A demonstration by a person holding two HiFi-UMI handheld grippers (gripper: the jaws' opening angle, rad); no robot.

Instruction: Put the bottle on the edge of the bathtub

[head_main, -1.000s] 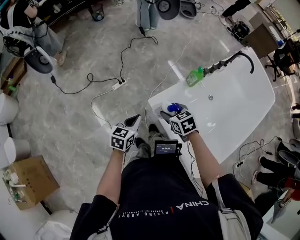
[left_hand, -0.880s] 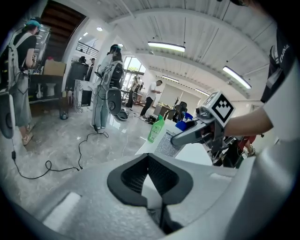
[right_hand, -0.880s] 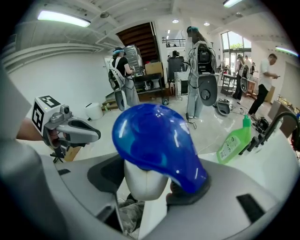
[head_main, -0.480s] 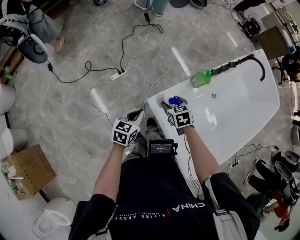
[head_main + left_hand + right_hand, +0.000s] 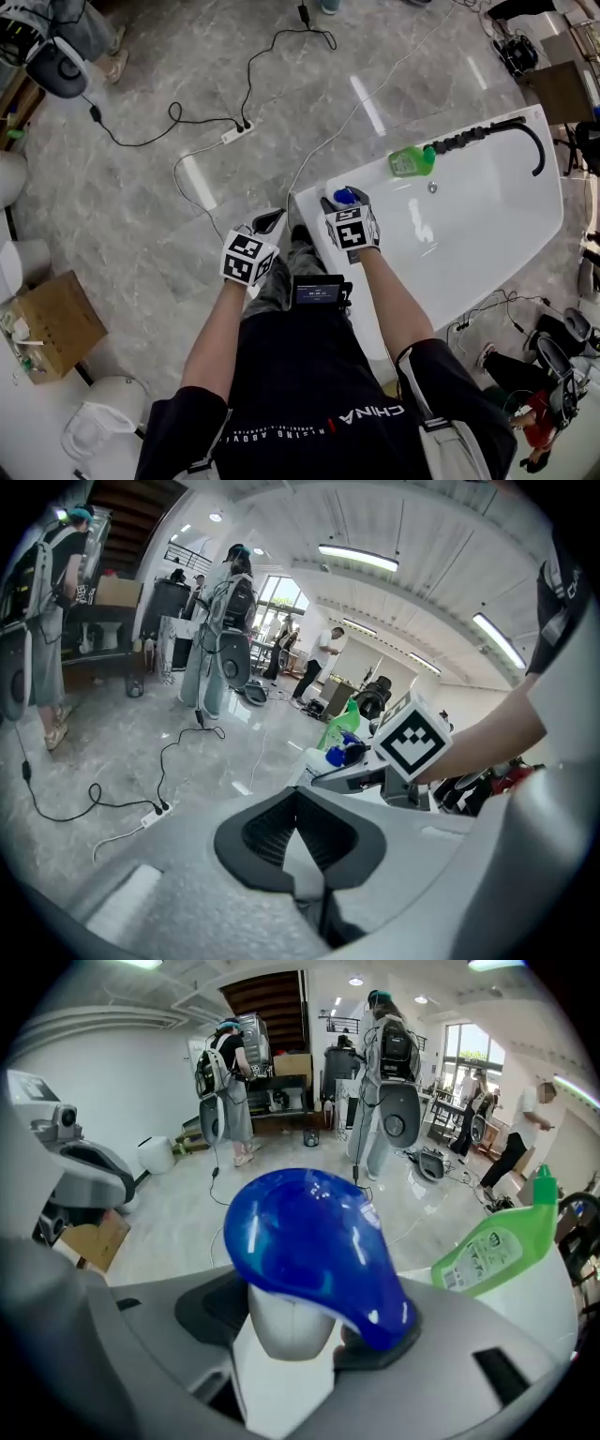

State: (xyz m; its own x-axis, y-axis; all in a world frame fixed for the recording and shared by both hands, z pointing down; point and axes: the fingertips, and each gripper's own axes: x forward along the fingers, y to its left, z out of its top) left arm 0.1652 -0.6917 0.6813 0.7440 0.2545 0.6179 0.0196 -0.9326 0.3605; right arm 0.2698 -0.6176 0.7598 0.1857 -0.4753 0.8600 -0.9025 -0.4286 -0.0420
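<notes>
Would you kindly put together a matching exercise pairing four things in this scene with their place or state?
Things:
1. blue-capped bottle
2. green bottle
3. left gripper
4. cardboard box

Place or state:
A. on the floor
B. shut, with nothing between its jaws
C. on the bathtub rim
D. held in the right gripper

Pairs: 1-D, 2-C, 3-B, 4-A

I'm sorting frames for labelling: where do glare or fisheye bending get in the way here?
Head view: bright streaks glare on the floor and inside the white bathtub. Right gripper view: strong fisheye, dark corners; the close blue-capped bottle carries highlights, the green bottle reads clearly. Left gripper view: same bending, ceiling lamps bright.
</notes>
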